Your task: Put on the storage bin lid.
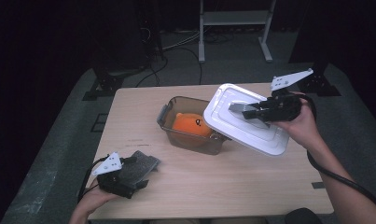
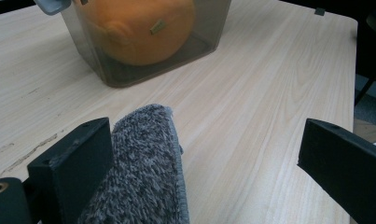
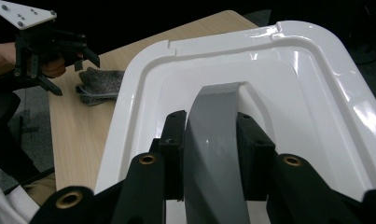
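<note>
The wooden worktop [image 1: 251, 186] stood in a dark room. The orange toy [image 1: 191, 124] in the box [image 1: 166, 116] was partly hidden, maybe a plush. The right tool [image 1: 239, 110] pinched the white lid [image 1: 255, 135] by its grey handle [image 3: 213, 154], tilted above the box. The left tool [image 1: 146, 171], spread wide, lay beside the grey cloth [image 2: 146, 172].

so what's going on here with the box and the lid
A person works at a wooden table with a gripper in each hand. The right gripper is shut on the grey handle of a white lid, holding it tilted in the air beside an open brown container with an orange plush toy inside. The left gripper, jaws open, rests by a grey cloth near the front-left corner.
</note>
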`<move>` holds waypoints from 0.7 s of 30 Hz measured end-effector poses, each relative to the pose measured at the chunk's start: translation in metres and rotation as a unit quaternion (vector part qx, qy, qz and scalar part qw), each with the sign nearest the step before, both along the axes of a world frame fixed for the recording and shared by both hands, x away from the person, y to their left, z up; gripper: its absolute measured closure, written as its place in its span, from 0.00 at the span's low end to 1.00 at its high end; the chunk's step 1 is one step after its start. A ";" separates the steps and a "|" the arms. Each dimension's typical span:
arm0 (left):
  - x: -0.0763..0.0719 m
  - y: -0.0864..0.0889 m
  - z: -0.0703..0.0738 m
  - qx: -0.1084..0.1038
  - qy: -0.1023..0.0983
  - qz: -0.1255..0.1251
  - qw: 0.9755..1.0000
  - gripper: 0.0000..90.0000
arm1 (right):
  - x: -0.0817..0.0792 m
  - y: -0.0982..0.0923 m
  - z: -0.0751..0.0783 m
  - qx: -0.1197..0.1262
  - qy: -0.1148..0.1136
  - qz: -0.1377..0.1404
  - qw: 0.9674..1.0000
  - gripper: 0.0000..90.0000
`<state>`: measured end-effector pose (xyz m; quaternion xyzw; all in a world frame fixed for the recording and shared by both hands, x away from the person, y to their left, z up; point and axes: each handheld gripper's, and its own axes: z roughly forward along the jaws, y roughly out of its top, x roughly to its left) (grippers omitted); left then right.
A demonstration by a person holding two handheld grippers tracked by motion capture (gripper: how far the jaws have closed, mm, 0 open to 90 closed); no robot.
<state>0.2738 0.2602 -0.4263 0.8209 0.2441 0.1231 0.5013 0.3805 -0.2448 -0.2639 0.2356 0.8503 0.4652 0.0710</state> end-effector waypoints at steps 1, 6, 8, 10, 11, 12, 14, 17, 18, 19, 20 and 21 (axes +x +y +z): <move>0.000 0.000 0.000 0.001 0.000 0.000 1.000 0.03 | 0.001 0.003 0.001 -0.001 0.001 0.001 1.000 0.74; 0.000 0.001 -0.001 0.002 0.001 -0.002 1.000 0.03 | 0.009 0.016 0.002 -0.003 0.002 0.012 1.000 0.74; -0.001 0.001 -0.001 0.002 0.001 -0.001 1.000 0.03 | 0.012 0.021 0.002 -0.005 0.005 0.015 1.000 0.74; -0.001 0.001 -0.001 0.002 0.001 -0.001 1.000 0.03 | 0.014 0.026 0.002 -0.006 0.005 0.019 1.000 0.74; -0.001 0.001 -0.001 0.001 0.000 -0.001 1.000 0.03 | 0.015 0.028 0.002 -0.006 0.005 0.020 1.000 0.74; -0.001 0.001 -0.001 0.002 0.000 -0.001 1.000 0.03 | 0.017 0.030 0.002 -0.005 0.006 0.022 1.000 0.74; -0.001 0.001 -0.001 0.001 0.001 -0.001 1.000 0.03 | 0.019 0.034 0.002 -0.005 0.007 0.025 1.000 0.74; -0.001 0.001 -0.001 0.001 0.002 -0.002 1.000 0.03 | 0.023 0.039 0.002 -0.007 0.008 0.028 1.000 0.74; 0.000 0.002 -0.001 0.001 0.002 -0.002 1.000 0.03 | 0.025 0.041 0.001 -0.007 0.008 0.030 1.000 0.74; 0.000 0.002 -0.001 0.003 0.001 -0.002 1.000 0.03 | 0.027 0.044 0.001 -0.009 0.009 0.031 0.999 0.74; 0.000 0.002 -0.001 0.003 0.001 -0.002 1.000 0.03 | 0.028 0.047 0.001 -0.009 0.009 0.032 0.999 0.74; 0.000 0.002 -0.001 0.001 0.001 -0.002 1.000 0.03 | 0.029 0.049 0.001 -0.009 0.010 0.035 0.999 0.74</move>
